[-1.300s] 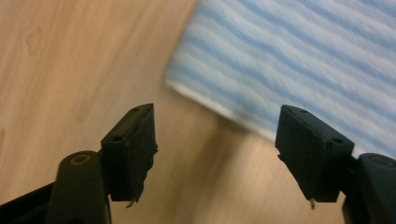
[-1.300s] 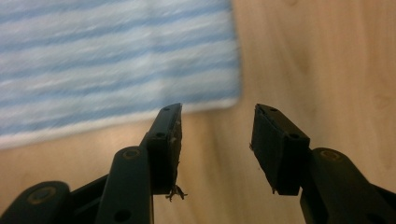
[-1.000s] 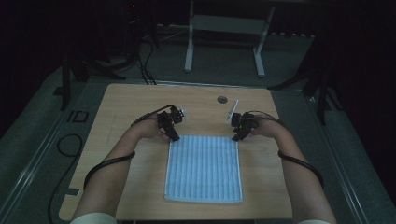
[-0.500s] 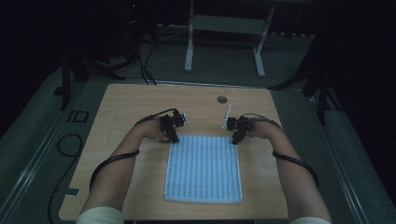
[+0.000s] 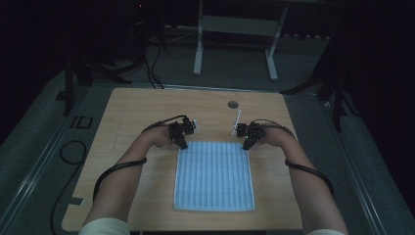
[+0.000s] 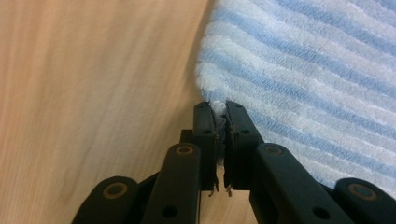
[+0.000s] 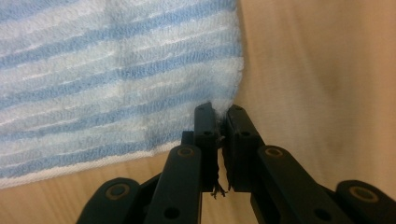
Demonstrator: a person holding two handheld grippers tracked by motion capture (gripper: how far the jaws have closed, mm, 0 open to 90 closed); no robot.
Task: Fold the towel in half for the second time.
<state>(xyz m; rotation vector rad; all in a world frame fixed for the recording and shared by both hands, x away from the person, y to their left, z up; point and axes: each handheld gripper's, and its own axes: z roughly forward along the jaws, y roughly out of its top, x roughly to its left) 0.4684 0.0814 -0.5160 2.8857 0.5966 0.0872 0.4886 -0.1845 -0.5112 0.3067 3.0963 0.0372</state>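
At the near edge of the high view the person's two forearms come in, with light sleeves at the bottom; a black cable trails along each arm. Between the arms a blue and white striped towel [image 5: 214, 176] lies flat on the wooden surface [image 5: 127, 117], its near hem close to the near edge of the surface; its stripes run from near to far.

At the far left corner of the towel stands the left gripper [image 5: 182, 143]; in the left gripper view its jaws have just been closing and are now pressed together on the corner of the towel [image 6: 299, 60], with a small tuft of white cloth between the pads; the bare wood is at the left of that view. At the far right corner stands the right gripper [image 5: 247, 143]; in the right gripper view the jaws have just been closing too and now pinch the other corner of the towel [image 7: 116, 70], a few loose threads hang below the pads; the wood is at the right side there.

Farther on, the surface has a small round hole [image 5: 233, 104] near its far edge; behind the surface stands a grey metal frame [image 5: 235, 29] on the dark floor, and black cables [image 5: 151, 68] lie at the far left.
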